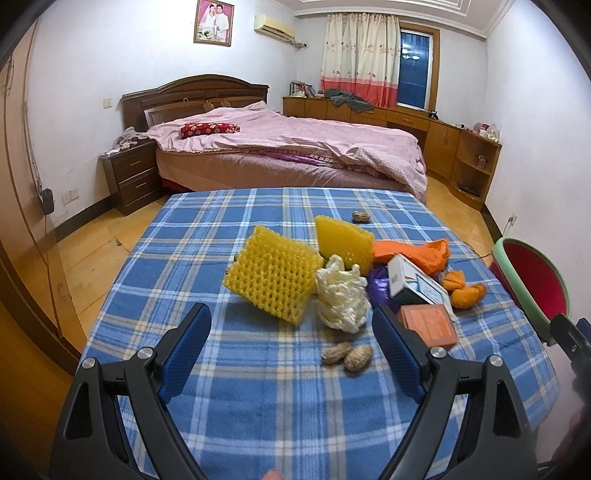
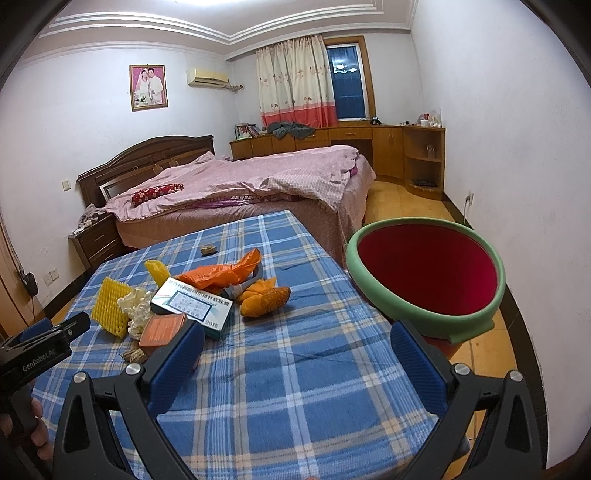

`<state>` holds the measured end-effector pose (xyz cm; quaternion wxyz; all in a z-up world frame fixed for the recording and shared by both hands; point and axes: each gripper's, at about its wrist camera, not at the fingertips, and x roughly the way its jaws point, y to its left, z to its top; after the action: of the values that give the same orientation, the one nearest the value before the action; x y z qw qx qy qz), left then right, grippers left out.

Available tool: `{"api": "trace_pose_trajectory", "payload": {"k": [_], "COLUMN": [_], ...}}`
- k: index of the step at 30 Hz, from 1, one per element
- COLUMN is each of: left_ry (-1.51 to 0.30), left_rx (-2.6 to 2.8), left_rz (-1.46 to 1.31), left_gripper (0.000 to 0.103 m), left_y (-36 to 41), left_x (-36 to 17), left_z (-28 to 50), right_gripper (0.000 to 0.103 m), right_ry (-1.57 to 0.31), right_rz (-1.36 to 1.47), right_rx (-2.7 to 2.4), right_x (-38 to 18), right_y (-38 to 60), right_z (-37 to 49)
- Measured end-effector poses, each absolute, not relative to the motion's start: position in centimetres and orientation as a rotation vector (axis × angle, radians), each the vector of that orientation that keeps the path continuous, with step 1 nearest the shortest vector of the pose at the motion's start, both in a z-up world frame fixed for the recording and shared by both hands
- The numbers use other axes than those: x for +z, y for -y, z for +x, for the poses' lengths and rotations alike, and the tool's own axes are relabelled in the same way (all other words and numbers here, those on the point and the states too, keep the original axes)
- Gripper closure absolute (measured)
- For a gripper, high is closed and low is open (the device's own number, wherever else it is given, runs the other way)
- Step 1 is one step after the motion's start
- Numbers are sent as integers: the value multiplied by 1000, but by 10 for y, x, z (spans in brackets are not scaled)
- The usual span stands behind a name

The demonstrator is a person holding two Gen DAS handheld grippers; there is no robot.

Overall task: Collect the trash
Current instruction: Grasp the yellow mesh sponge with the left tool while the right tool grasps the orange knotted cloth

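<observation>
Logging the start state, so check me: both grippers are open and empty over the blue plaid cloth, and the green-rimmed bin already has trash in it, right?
Not quite. The green-rimmed bin is still empty; the right wrist view shows only its red lining. The rest holds: left gripper and right gripper are open and empty over the blue plaid cloth.

Behind the table there's an unmade bed (image 1: 280, 147) with a pink quilt (image 1: 314, 136) and red pillow (image 1: 209, 129), dark nightstand (image 1: 131, 175) beside it, wedding photo (image 1: 214, 22) above, floral curtains (image 1: 360, 55) drawn.
</observation>
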<state>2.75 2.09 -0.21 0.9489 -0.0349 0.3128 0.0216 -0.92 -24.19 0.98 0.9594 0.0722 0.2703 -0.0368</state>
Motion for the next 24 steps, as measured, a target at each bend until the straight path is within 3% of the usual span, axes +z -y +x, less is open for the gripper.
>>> {"api": "trace_pose_trajectory", "payload": {"k": [13,24], "left_ry": [-753,-849], "left_rx": [87,117], "left_rz": [-84,-149], "left_gripper": [18,38], "left_y": [-43,-51], "left_x": [-22,-52], "left_z": [93,133], "right_gripper": [0,0], "right_ry": [-657,-810], "right_rz": [176,163], "right_rx": [-30,50], "right_x": [6,-23], "right_y": [250,254], "right_z": [42,104]}}
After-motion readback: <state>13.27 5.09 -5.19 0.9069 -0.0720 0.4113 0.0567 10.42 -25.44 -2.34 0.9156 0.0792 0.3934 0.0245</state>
